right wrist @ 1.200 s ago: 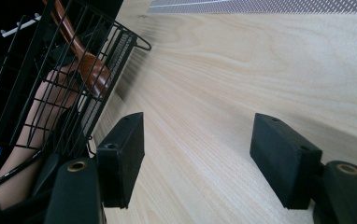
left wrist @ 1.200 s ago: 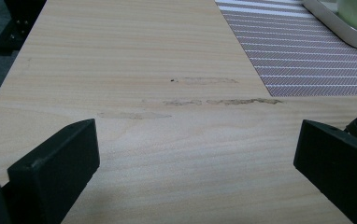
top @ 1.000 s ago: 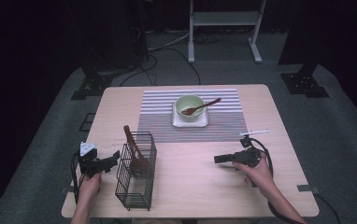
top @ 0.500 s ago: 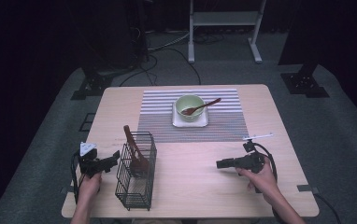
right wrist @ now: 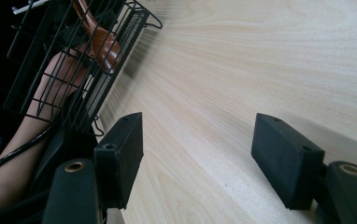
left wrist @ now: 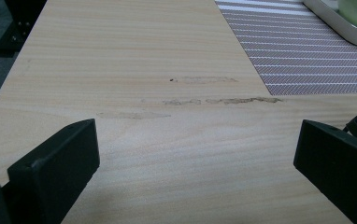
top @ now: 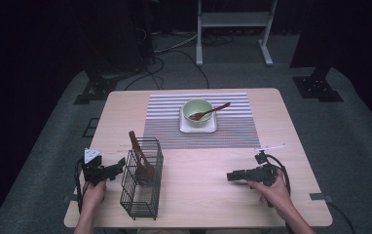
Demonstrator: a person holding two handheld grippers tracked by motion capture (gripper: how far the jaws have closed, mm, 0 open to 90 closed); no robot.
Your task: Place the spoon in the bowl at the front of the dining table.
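Observation:
A black wire basket [top: 142, 195] stands at the table's front left with a brown wooden utensil [top: 140, 156] leaning in it. My left gripper [top: 122, 163] rests just left of the basket, pointing at it; its jaws [left wrist: 197, 135] are open over bare wood. My right gripper [top: 229, 175] lies at the front right and points left toward the basket [right wrist: 74, 60] and utensil [right wrist: 99, 39]. Its jaws [right wrist: 197, 123] are open with nothing between them. A green bowl [top: 197, 110] holding a wooden spoon [top: 213, 111] sits on a white square plate [top: 198, 128].
The plate rests on a striped placemat [top: 232, 131] at the table's far middle, whose corner [left wrist: 307, 60] lies ahead of the left gripper. Bare wood stretches between the two grippers. Dark floor, cables and a metal stand [top: 232, 19] lie beyond the table.
My right gripper has slid a little toward the near edge of the table. The left gripper, basket and bowl have not moved.

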